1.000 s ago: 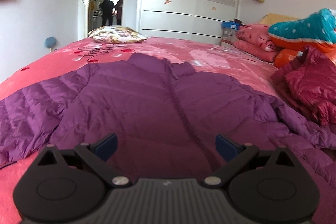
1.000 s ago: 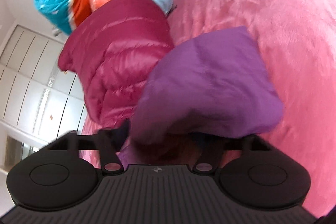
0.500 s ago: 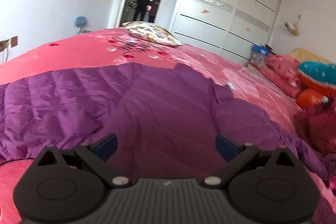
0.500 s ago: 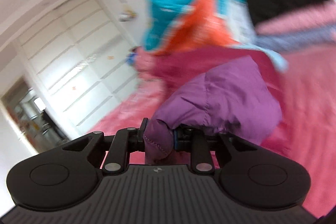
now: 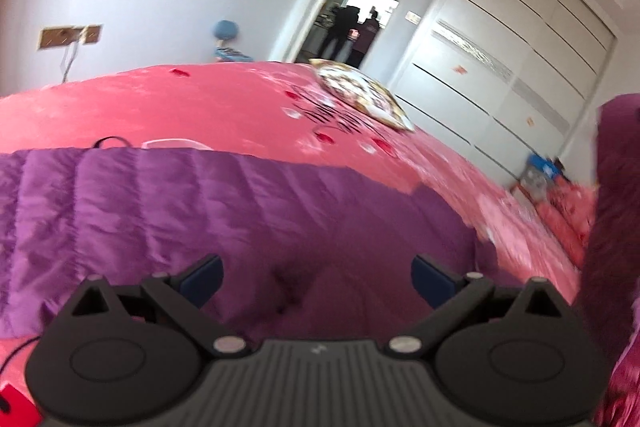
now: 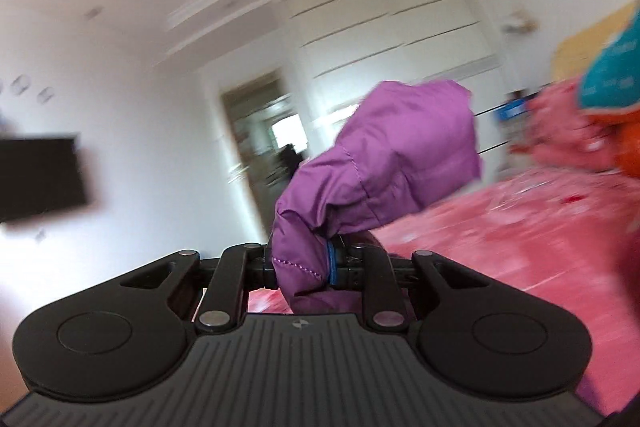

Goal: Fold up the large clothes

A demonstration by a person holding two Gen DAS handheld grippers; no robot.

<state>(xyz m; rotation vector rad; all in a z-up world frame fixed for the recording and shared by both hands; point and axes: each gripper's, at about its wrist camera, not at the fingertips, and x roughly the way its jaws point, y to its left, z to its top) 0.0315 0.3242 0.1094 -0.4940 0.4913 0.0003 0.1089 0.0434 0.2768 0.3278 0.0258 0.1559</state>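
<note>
A purple quilted down jacket (image 5: 208, 211) lies spread on the pink bed (image 5: 200, 103), one sleeve stretched to the left. My left gripper (image 5: 316, 277) is open and empty, low over the jacket's body. My right gripper (image 6: 302, 263) is shut on the end of the jacket's other sleeve (image 6: 384, 163) and holds it lifted above the bed. That raised sleeve also shows as a dark purple band at the right edge of the left wrist view (image 5: 612, 227).
A patterned pillow (image 5: 360, 95) lies at the far end of the bed. A pile of pink, teal and orange bedding (image 6: 592, 119) sits at the right. White wardrobe doors (image 5: 500, 75) and an open doorway (image 5: 360, 27) with people are behind.
My right gripper has lifted the sleeve end off the bed and swung it up and leftward. My left gripper has turned left over the jacket, staying open.
</note>
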